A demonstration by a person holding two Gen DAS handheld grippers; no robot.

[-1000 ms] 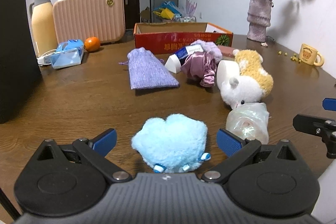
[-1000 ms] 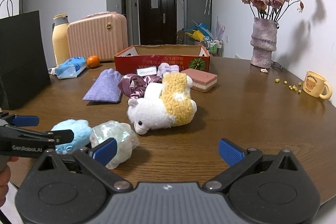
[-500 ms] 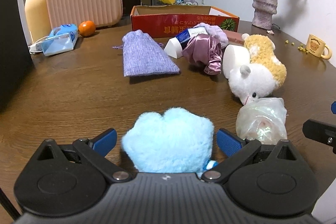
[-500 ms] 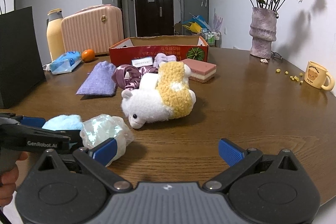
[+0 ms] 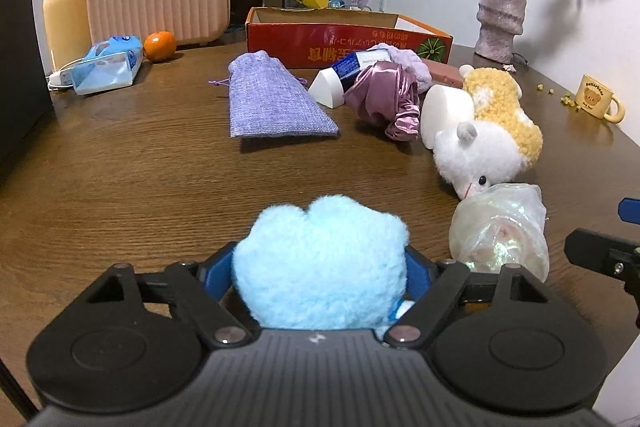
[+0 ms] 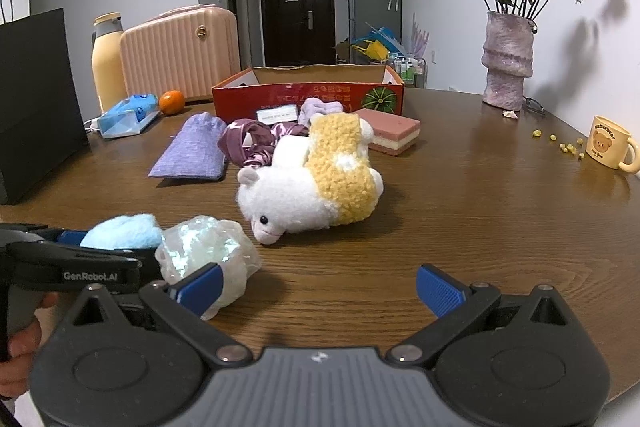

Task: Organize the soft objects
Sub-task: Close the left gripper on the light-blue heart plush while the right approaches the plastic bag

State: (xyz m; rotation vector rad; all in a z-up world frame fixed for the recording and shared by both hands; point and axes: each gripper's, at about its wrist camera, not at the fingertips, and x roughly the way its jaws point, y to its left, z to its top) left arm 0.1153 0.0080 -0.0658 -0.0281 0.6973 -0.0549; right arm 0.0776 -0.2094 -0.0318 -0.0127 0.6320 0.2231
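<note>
Soft blue plush (image 5: 320,263) sits at the near edge of the wooden table (image 5: 120,163), caught between the two blue pads of the left gripper (image 5: 320,267). That gripper's jaws have just been closing, and in the left wrist view the pads press into the plush's fuzzy flanks on either side. The gripper points forward and slants down toward the tabletop; in the right wrist view its black finger lies nearly level along the plush, with part of a hand (image 6: 20,351) visible below it at the frame's lower left.

The right gripper (image 6: 320,287) hangs over bare wood just to the right of the plush, also slanted downward, its fingers spread wide with nothing between them.

The plush is a rounded lump with no clear long axis; its lobed edge faces away from the left gripper, toward the far side of the table.

Touching the plush's right side is a crinkled iridescent bundle (image 6: 208,255). Beyond that bundle a white and yellow stuffed animal (image 6: 312,183) lies on its side, snout toward the bundle. Farther from the plush lie a purple satin scrunchie (image 5: 384,99), a lavender fabric pouch (image 5: 272,99) and a red cardboard box (image 6: 308,91), open at the top. Left of the box stand a pink ribbed case (image 6: 180,51), a yellow bottle (image 6: 106,59) and an orange (image 6: 172,102); right of it, a vase with dried roses (image 6: 508,63) and a yellow bear mug (image 6: 608,147) against a white wall. A dark door (image 6: 296,11) shows in the room behind the box.
</note>
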